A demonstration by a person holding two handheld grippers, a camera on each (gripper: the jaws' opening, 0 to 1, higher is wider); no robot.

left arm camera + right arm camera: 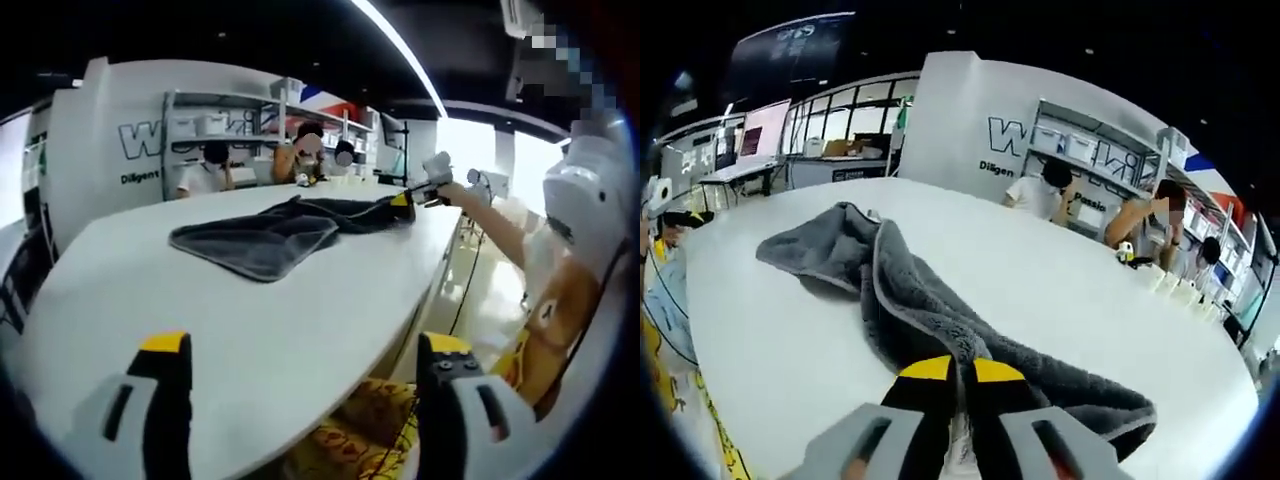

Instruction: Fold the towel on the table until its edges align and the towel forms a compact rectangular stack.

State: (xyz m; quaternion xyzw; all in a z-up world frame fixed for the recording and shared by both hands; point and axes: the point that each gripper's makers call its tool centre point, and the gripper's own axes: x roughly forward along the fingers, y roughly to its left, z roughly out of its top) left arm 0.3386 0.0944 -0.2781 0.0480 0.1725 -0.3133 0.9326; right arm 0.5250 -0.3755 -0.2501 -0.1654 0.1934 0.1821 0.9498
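We see bright ceiling strip light (400, 45) and window (530, 165) glare, soft focus, edges bent by fisheye

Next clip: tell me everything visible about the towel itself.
The towel is dark grey, thick and plush like microfibre, with a stitched hem along its edges. It lies rumpled on the white table, not yet folded into a rectangle: one end spreads flat in loose layers, the other is drawn out into a narrow twisted strip. The right gripper is shut on that strip's end. The left gripper is open, apart from the towel.
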